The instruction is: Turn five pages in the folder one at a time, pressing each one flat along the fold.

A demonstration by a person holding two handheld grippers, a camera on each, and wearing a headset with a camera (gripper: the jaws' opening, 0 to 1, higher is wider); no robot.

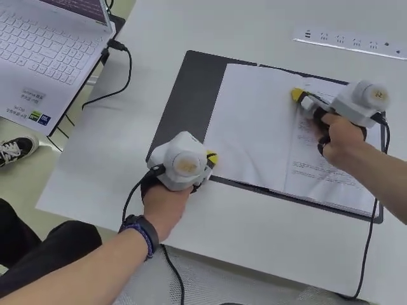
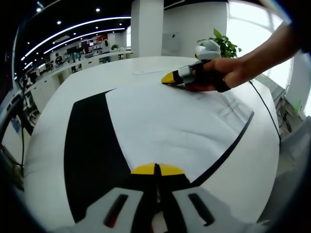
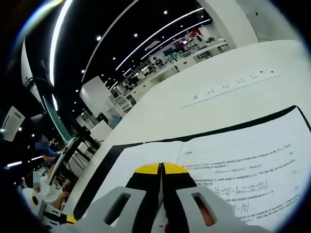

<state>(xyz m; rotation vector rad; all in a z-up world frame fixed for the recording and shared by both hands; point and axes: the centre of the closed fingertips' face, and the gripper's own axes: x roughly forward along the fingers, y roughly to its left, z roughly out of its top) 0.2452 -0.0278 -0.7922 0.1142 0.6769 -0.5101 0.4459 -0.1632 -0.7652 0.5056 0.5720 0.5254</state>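
Two yellow-tipped tongs are at work on a black folder (image 1: 183,95) that lies open across the middle of the white table (image 1: 159,38).

The left tongs (image 1: 212,157), held in the left hand (image 1: 164,204) at lower centre of the head view, are closed, with only a thin line between the tips. In the left gripper view the tips (image 2: 156,169) sit right at the near corner of a blank white sheet (image 2: 170,121). Whether paper is caught between them cannot be told. That sheet (image 1: 254,121) bows slightly over the folder's dark inside cover (image 2: 90,145), which shows bare to its left.

The right tongs (image 1: 296,95), held in the right hand (image 1: 340,136) at upper right, are also closed, with nothing visibly gripped. The tips (image 3: 161,167) rest down on the paper by the fold, where the blank sheet meets a white page of printed text (image 3: 243,165). From the left gripper view they (image 2: 169,77) appear at the far edge of the paper.

An open white laptop (image 1: 44,44) fills the upper left corner of the head view, with a black cable (image 1: 121,70) looping from its side. A white power strip (image 1: 350,43) lies on the table at upper right, well apart from the folder.
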